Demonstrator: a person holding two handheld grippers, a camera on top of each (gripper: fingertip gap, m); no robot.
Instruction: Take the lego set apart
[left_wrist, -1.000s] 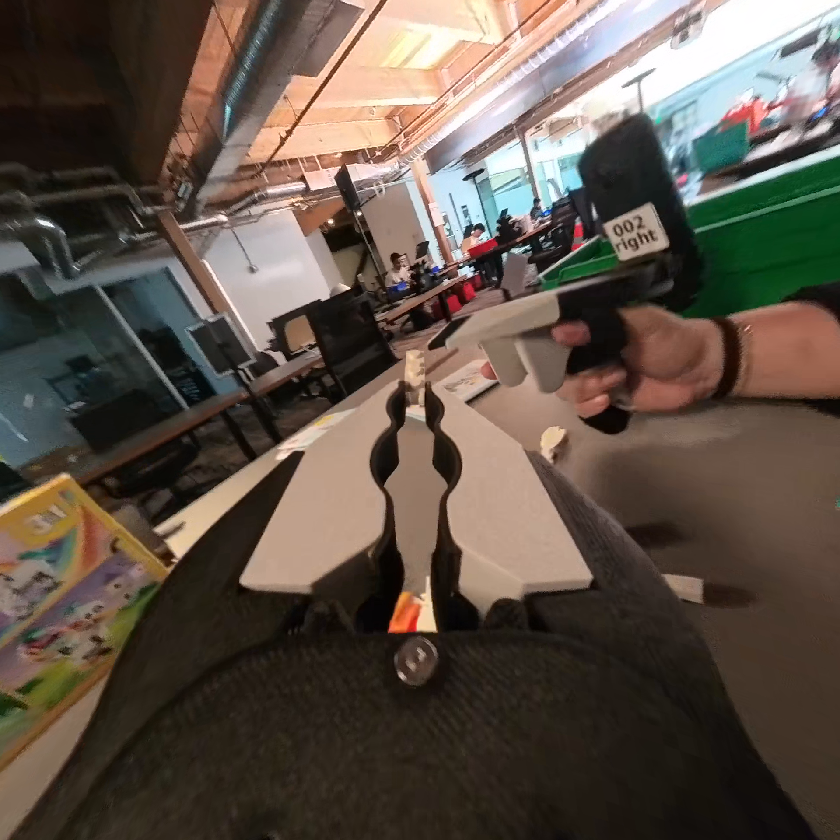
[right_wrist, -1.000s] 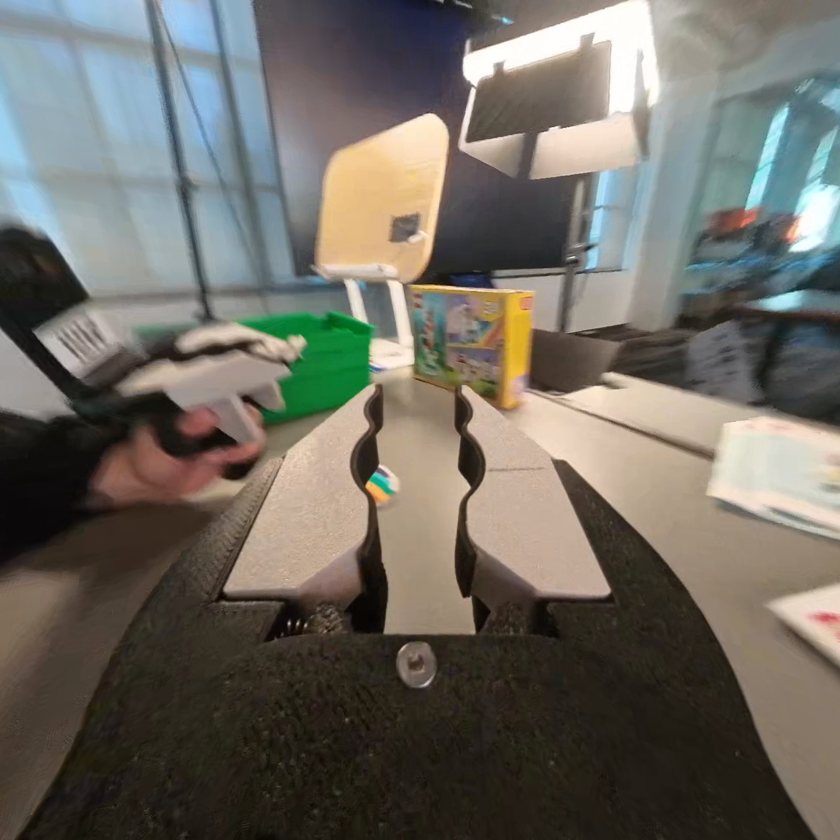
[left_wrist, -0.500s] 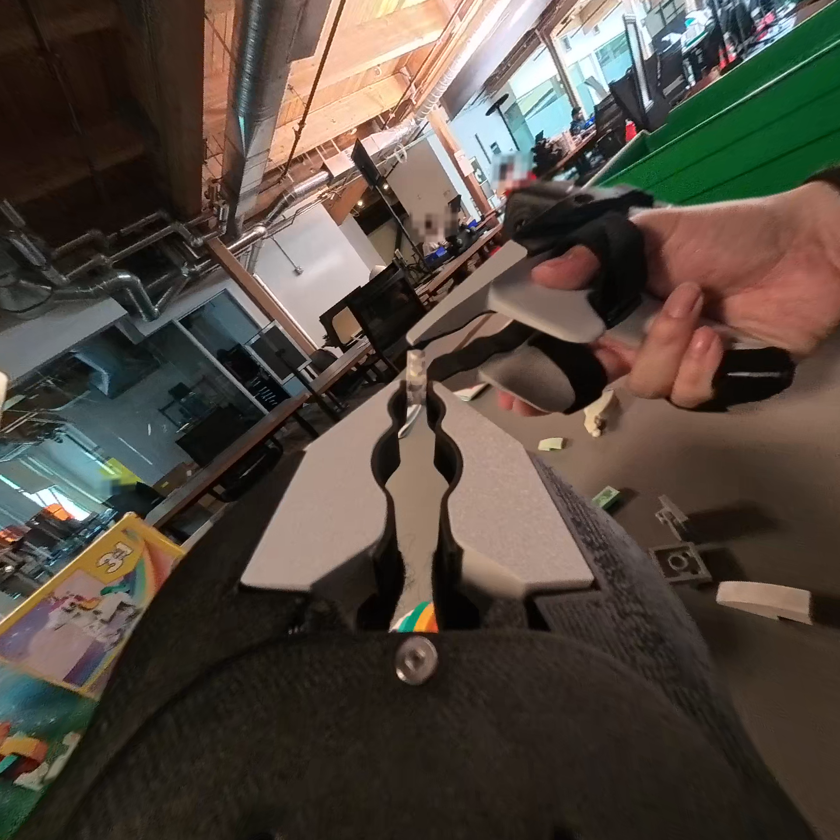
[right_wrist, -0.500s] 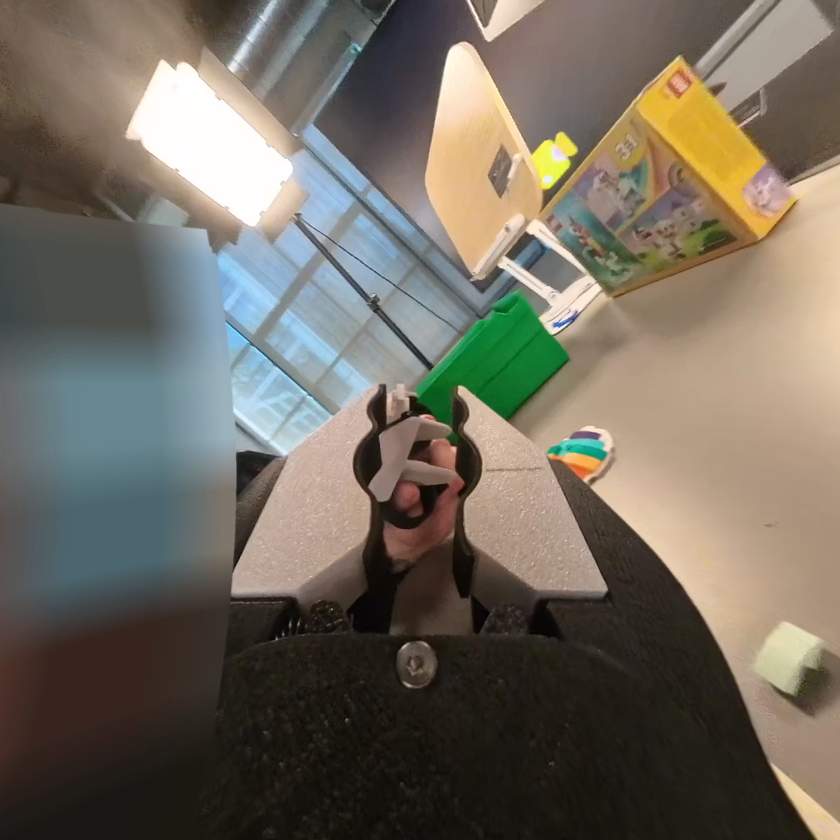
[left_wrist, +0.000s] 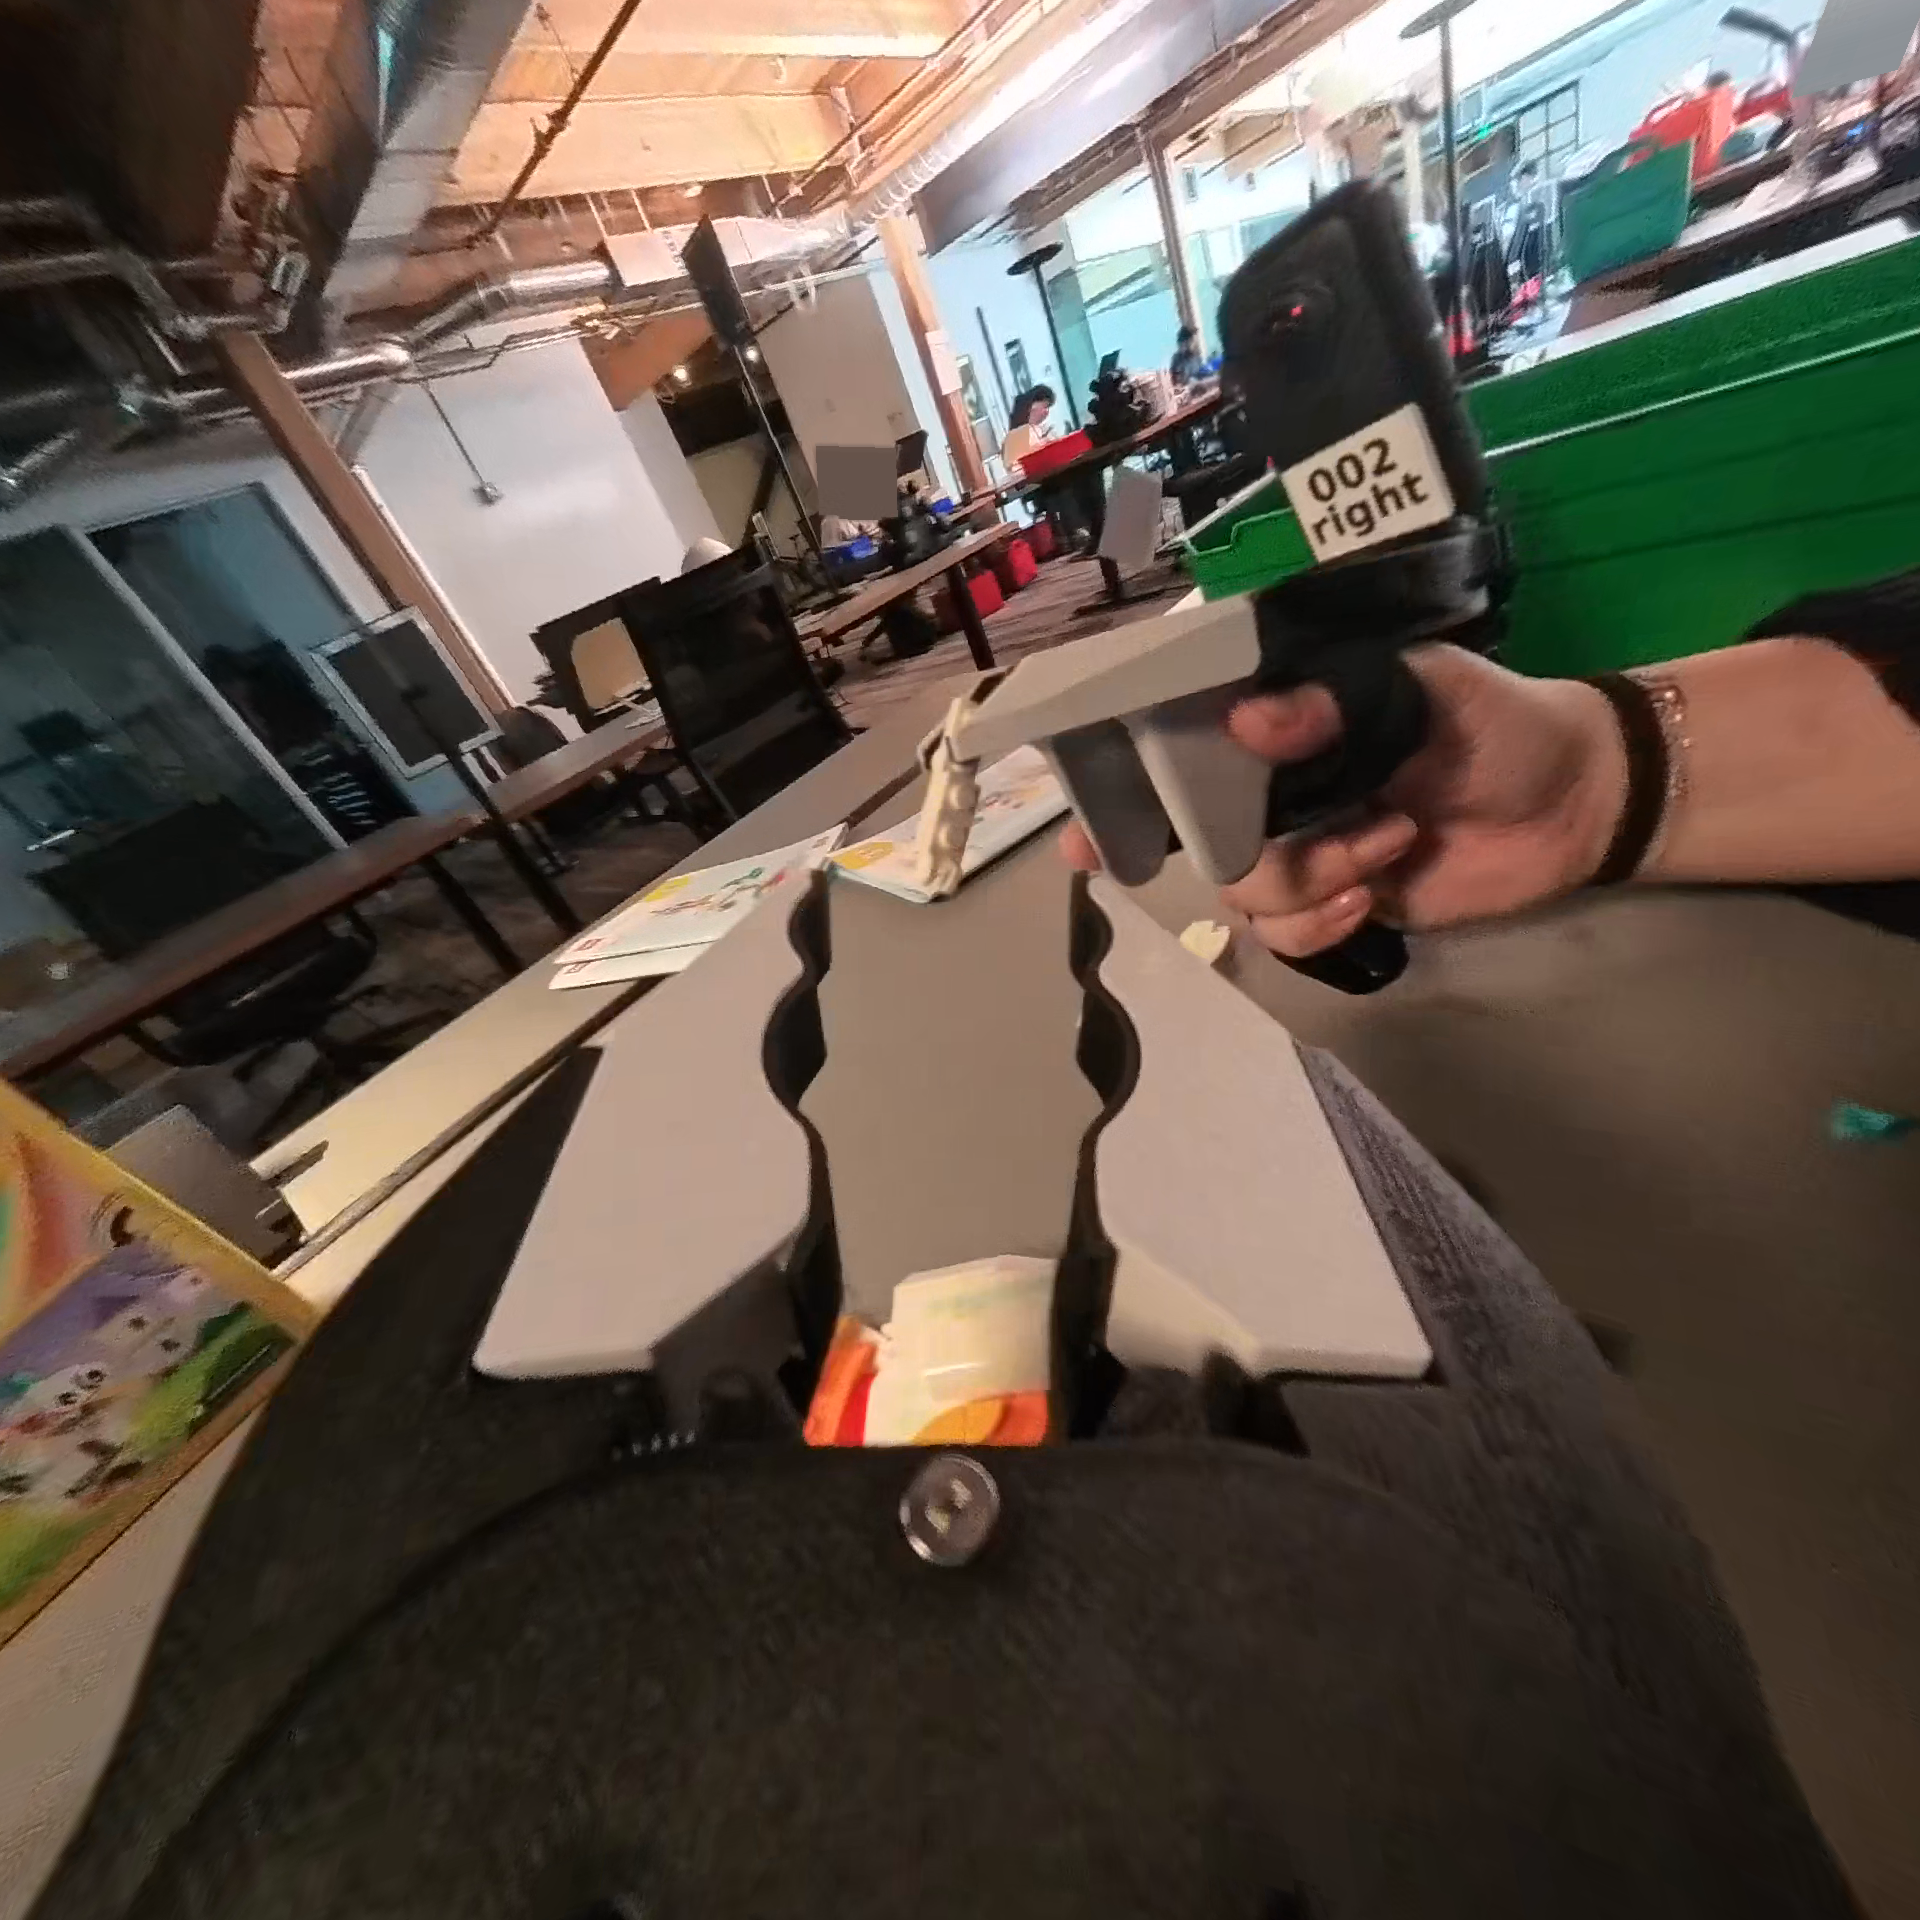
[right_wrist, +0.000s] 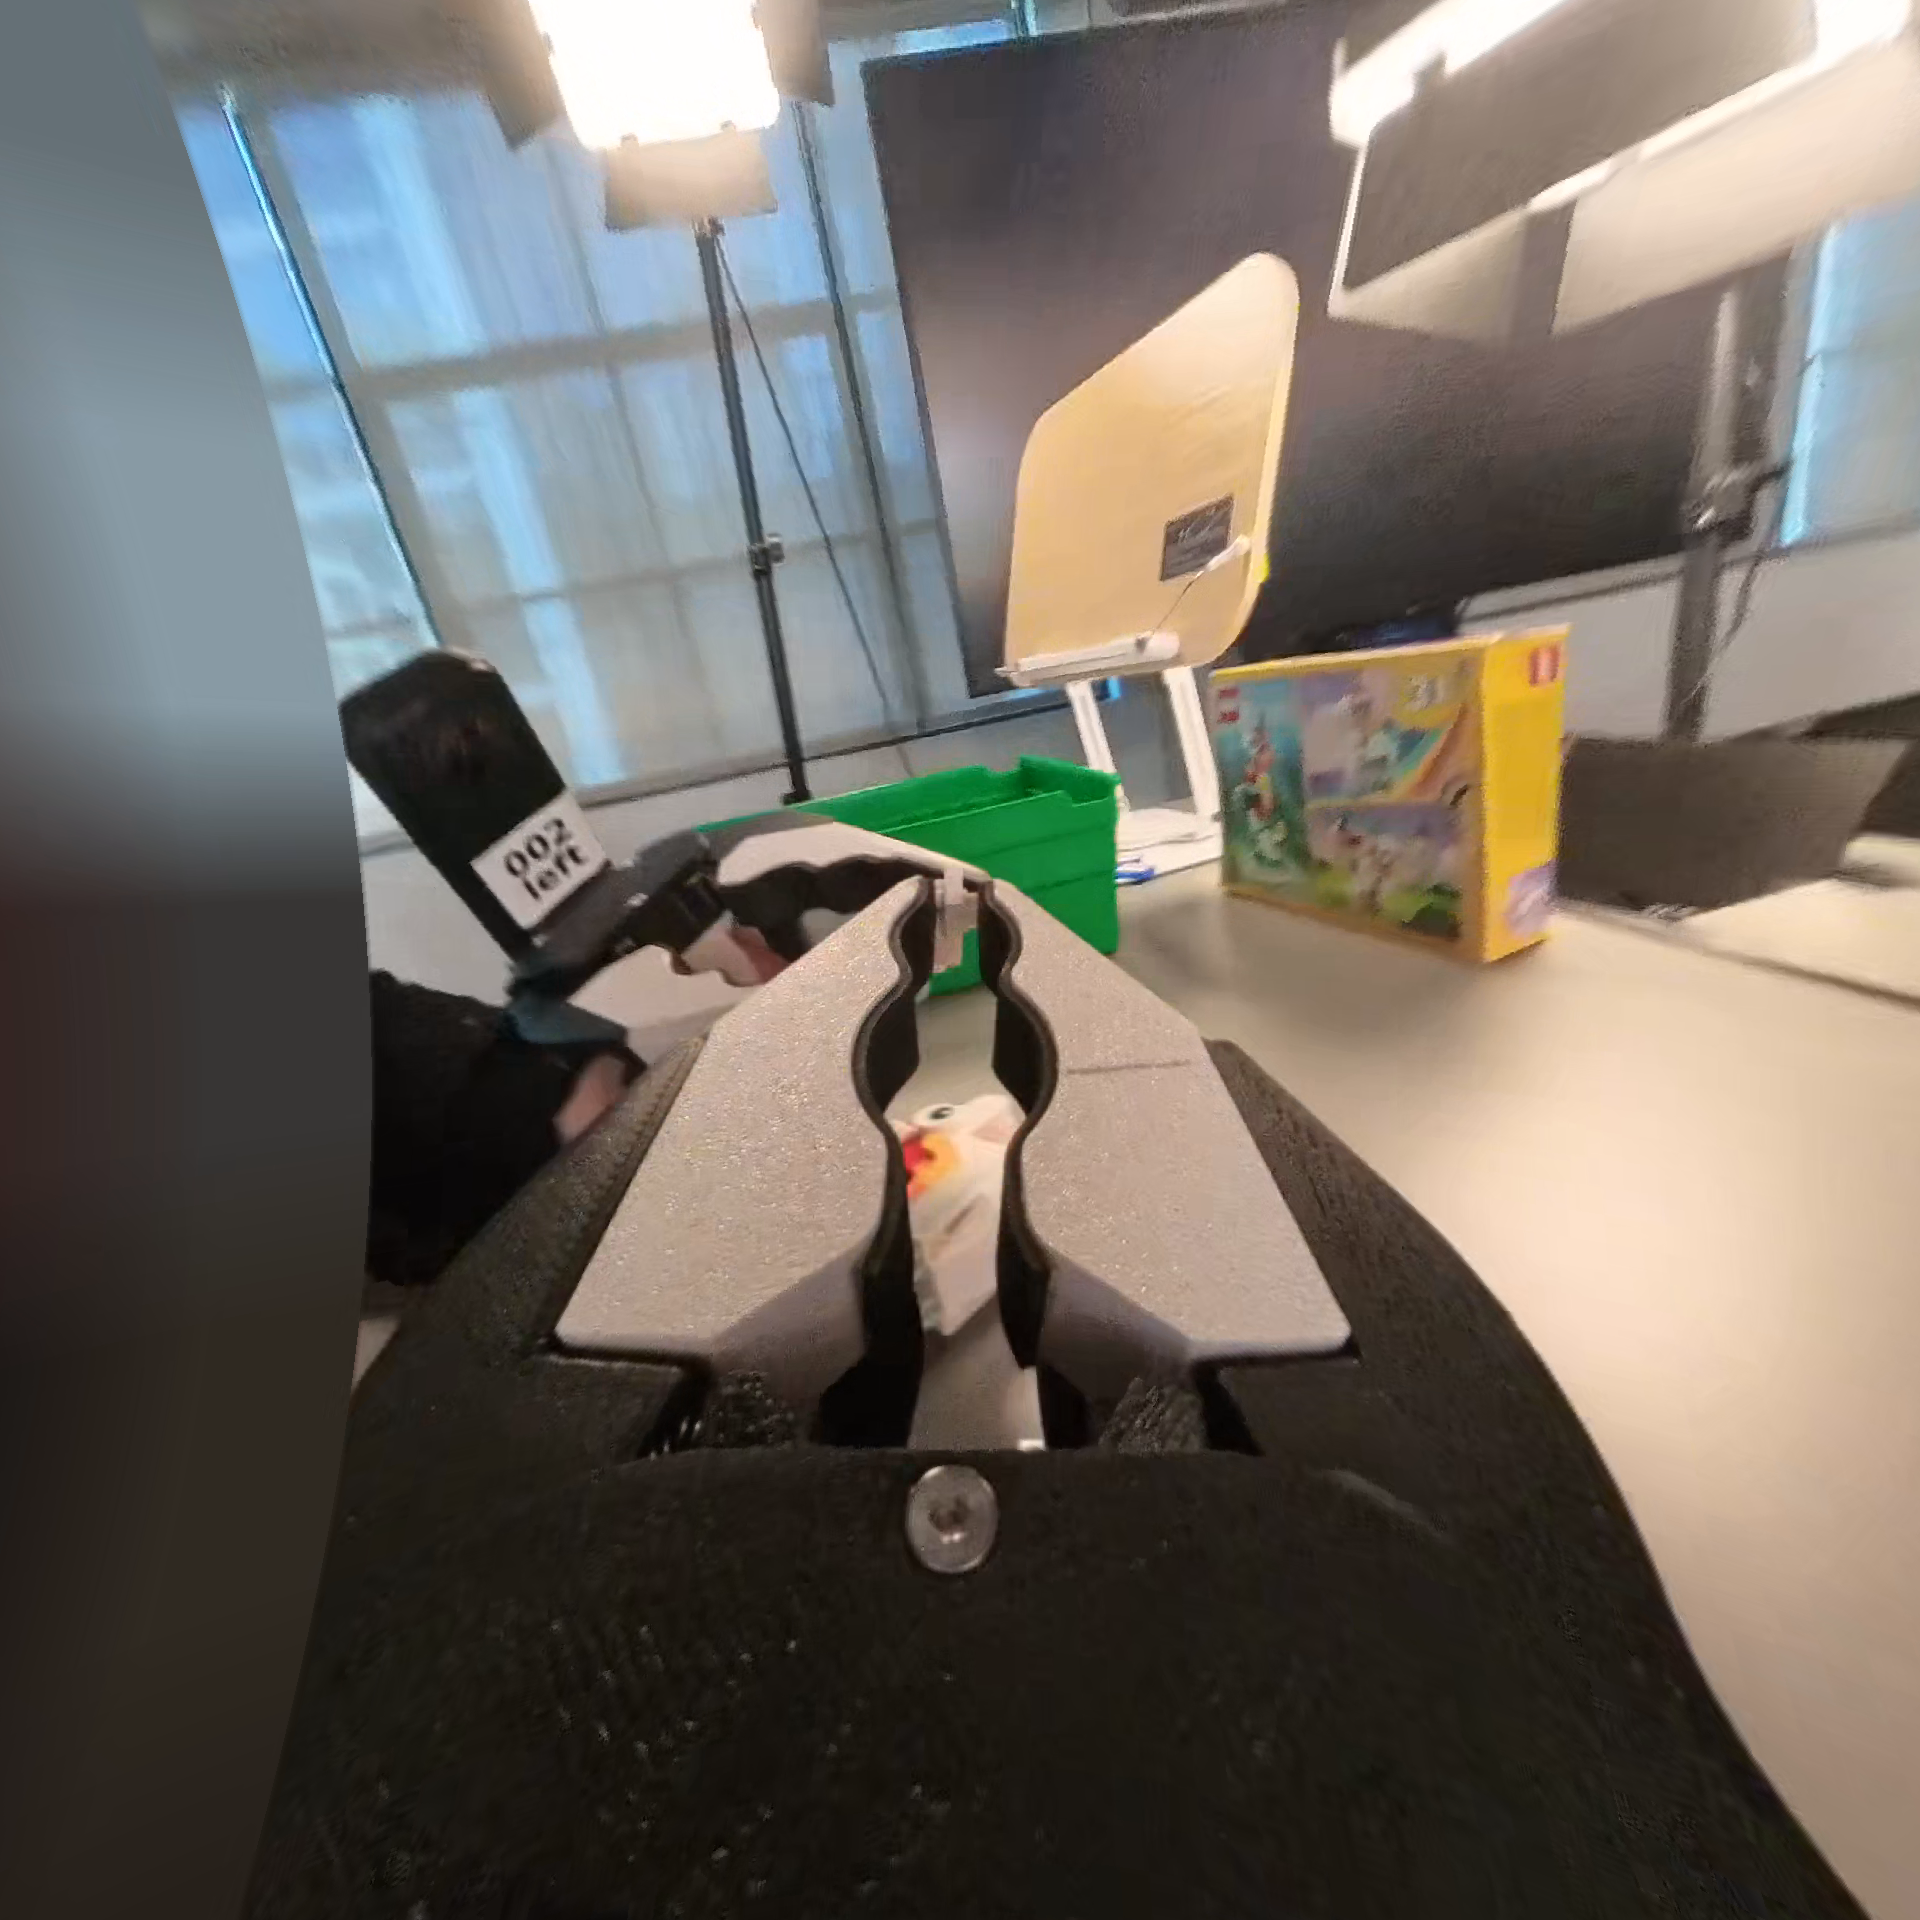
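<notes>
grey table (left_wrist: 1558, 1039); right gripper (right_wrist: 951, 902) pinching knobbly cream piece (left_wrist: 948, 821).

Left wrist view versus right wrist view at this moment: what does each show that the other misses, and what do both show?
Only the left wrist view shows the left gripper open and empty, the booklets on the table, and the white piece hanging from the right gripper's tips. Only the right wrist view shows the right gripper's fingertips pinching that piece from behind, and the white model lying beneath them. Both show the yellow box and a green bin.
</notes>
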